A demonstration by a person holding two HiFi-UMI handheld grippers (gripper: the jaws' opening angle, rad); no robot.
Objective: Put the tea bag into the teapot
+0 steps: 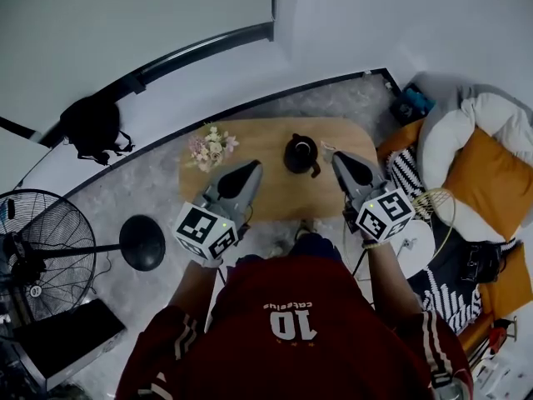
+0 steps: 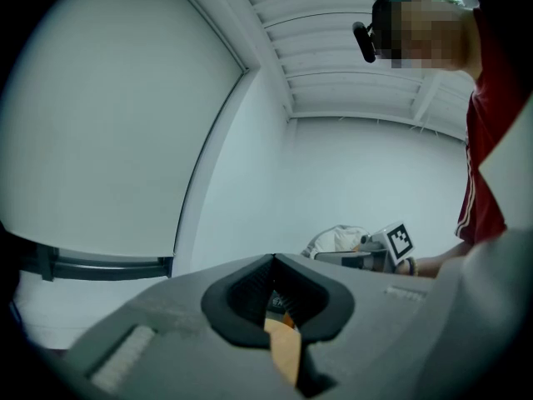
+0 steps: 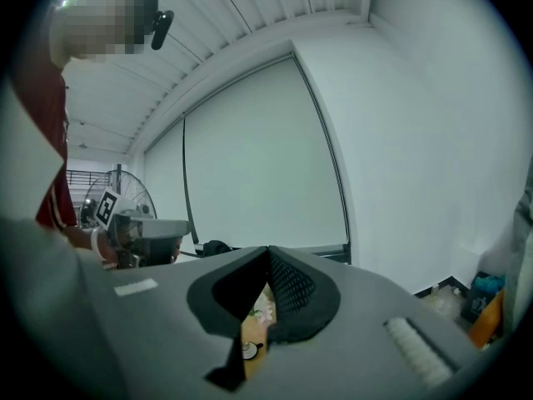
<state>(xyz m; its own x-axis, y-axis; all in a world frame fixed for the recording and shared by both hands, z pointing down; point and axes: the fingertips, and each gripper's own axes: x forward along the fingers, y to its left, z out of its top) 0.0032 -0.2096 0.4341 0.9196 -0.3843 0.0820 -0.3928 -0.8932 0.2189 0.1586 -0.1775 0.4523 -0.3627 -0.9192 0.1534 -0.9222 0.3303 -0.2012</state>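
Presently | teapot (image 1: 301,154) stood upright, stub toward right gripper (image 1: 340,157) | that and left gripper (image 1: 251,170) closed, empty | teapot plain only in head view

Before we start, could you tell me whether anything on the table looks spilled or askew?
Nothing stands out: the teapot sits upright on the wooden table, the flowers are nearby, and nothing is spilled.

Soft, even, rather cool indoor light fills every view and leaves shadows faint; the dark teapot (image 1: 301,154) shows little detail against the pale wood around it. All views bend strongly at the edges. Both gripper views have black corners, with the left tool (image 2: 273,258) and right tool (image 3: 268,250) looming slightly blurred up close.
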